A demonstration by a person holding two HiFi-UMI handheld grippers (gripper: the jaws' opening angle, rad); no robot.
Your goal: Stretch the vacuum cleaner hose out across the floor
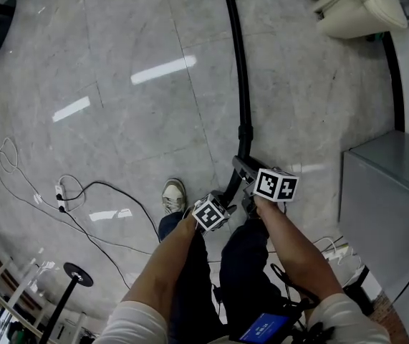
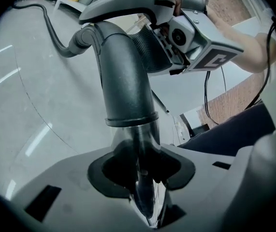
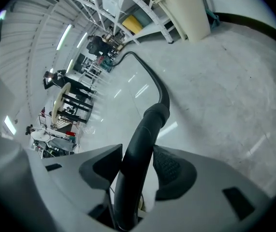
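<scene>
The left gripper is clamped on a shiny metal tube just below the dark grey curved plastic handle of the vacuum cleaner. The right gripper is clenched round that same handle higher up, with a pad pressing on each side of the grip. From the handle, the black ribbed vacuum cleaner hose runs in a nearly straight line across the grey marble-patterned floor to its far edge. It passes left of a cream plastic bin in the far right corner. The handle end sits between both grippers, just ahead of the person's shoe, and appears to be raised off the floor.

The hose is probably light, soft and springy, so it is likely to curl back or kink if pulled from its middle. The rigid handle and tube look like the sound places to hold. The smooth metal tube may be slick and could twist in the jaws, while the handle offers a firmer purchase. Loose white cables lie toward the left edge of the floor, well apart from the hose.
</scene>
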